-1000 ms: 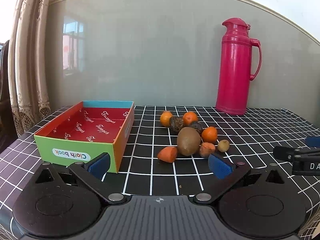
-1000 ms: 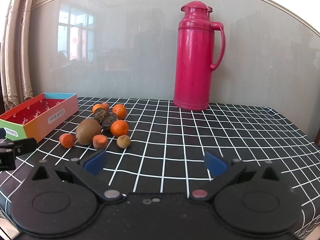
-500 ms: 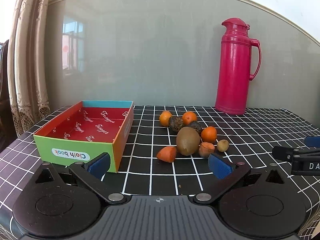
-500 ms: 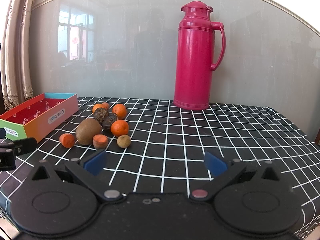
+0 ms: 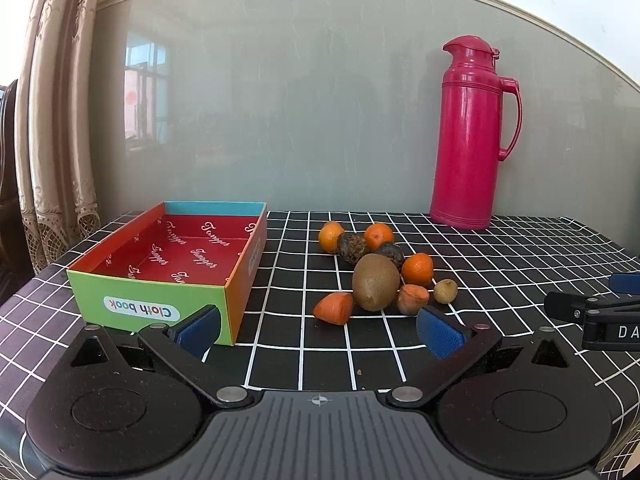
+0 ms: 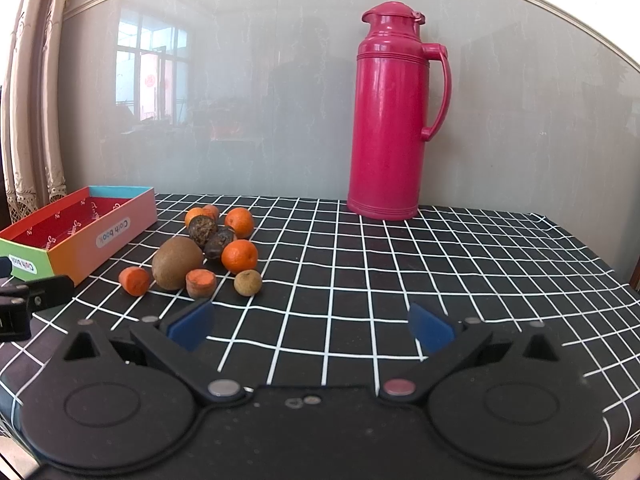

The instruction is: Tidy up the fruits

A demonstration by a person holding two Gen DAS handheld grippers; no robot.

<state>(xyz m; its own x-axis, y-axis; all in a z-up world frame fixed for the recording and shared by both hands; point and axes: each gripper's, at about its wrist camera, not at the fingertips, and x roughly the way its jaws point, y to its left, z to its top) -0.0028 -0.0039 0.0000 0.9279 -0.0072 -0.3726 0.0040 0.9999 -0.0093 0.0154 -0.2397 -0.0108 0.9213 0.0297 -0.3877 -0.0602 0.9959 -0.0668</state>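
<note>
Fruit pile: kiwi (image 5: 375, 282), three small oranges, two dark wrinkled fruits, two orange chunks and one small tan fruit, all huddled mid-worktop (image 5: 500, 248), nothing in the box yet.
Box: open "Cloth book" box (image 5: 168, 276), red floor bare, sitting just left of the pile with a strip of worktop between.
Left tongs: left tongs (image 5: 318, 330) spread wide, gripping nothing, low over the worktop and aimed almost straight at the pile.
Right tongs: right tongs (image 6: 310, 326) also wide apart and empty, facing bare checks, the pile off to their forward left.
Nearer side: the left, I'd say; the near orange chunk (image 5: 334, 308) lies just ahead of its gap, and the second chunk (image 5: 413, 299) sits by its right pad.
Key relation: the pile is dead ahead of the left tongs and the box is on their left, so it looks like a short reach forward, then a swing left.
Kiwi axis: long axis tilts up and away in the left view; a grip across the narrow waist looks best.
Watch for: pieces touch each other, so a pinch may nudge the neighbours rolling.
Bystander: pink thermos (image 6: 394, 114) stands at the back, well clear.
</note>
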